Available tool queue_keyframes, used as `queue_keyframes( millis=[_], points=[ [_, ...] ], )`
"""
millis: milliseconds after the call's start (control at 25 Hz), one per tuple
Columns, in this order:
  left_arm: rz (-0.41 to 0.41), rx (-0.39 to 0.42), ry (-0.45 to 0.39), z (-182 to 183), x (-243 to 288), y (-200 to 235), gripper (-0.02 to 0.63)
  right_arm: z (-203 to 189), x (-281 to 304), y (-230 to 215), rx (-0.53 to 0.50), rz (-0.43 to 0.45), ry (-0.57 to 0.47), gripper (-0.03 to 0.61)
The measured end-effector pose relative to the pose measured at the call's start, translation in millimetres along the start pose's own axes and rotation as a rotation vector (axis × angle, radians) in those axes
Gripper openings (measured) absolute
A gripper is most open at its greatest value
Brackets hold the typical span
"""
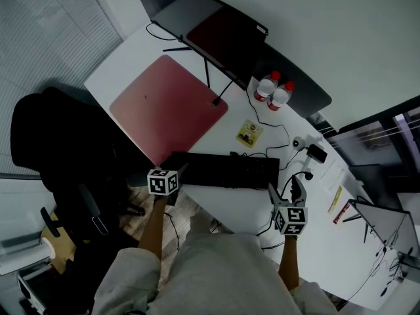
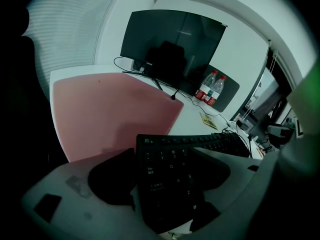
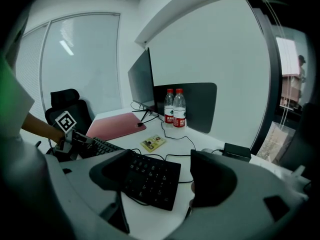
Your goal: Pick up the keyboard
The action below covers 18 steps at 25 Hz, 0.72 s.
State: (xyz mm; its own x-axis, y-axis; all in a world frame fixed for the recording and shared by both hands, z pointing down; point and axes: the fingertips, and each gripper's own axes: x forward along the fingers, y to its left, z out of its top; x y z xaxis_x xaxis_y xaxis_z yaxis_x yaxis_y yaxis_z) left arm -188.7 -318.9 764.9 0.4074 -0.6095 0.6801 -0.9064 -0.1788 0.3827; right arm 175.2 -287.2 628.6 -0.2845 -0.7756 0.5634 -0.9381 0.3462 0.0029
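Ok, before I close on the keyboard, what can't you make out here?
- Flat black keyboard: near edge hidden by the body of the left gripper, left gripper view; whether the jaws touch it is unclear.
- Two clear red-capped plastic bottles: labels too small, all views.
- Small yellow card: print too small, head view.

Keyboard (image 1: 226, 170): black, with pale key legends. Mat (image 1: 167, 107): plain dusty pink. Table (image 1: 237, 204): white. Monitor (image 1: 226, 35): black. Bottles (image 1: 273, 92): clear, with red caps and red labels. Card (image 1: 249, 134): yellow with a dark print. Chair (image 1: 46, 136): black. Sleeves (image 1: 216, 274): light grey.
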Motion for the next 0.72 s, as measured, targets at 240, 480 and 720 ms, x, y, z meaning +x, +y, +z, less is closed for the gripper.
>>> queue_keyframes(
  millis=[240,480,720],
  points=[
    [-0.004,0.015,0.004,1.9,1.4,-3.1,0.314,-0.2,0.2,-2.7,0.016,-0.001,-0.001,0.360],
    [0.013,0.007,-0.034,2.0,3.1,-4.2,0.324,-3.4,3.6,-5.1,0.050,0.005,-0.002,0.362],
    [0.022,0.013,-0.048,2.5,3.1,-5.3,0.325,-8.4,4.6,-6.4,0.053,0.002,0.010,0.361]
  ],
)
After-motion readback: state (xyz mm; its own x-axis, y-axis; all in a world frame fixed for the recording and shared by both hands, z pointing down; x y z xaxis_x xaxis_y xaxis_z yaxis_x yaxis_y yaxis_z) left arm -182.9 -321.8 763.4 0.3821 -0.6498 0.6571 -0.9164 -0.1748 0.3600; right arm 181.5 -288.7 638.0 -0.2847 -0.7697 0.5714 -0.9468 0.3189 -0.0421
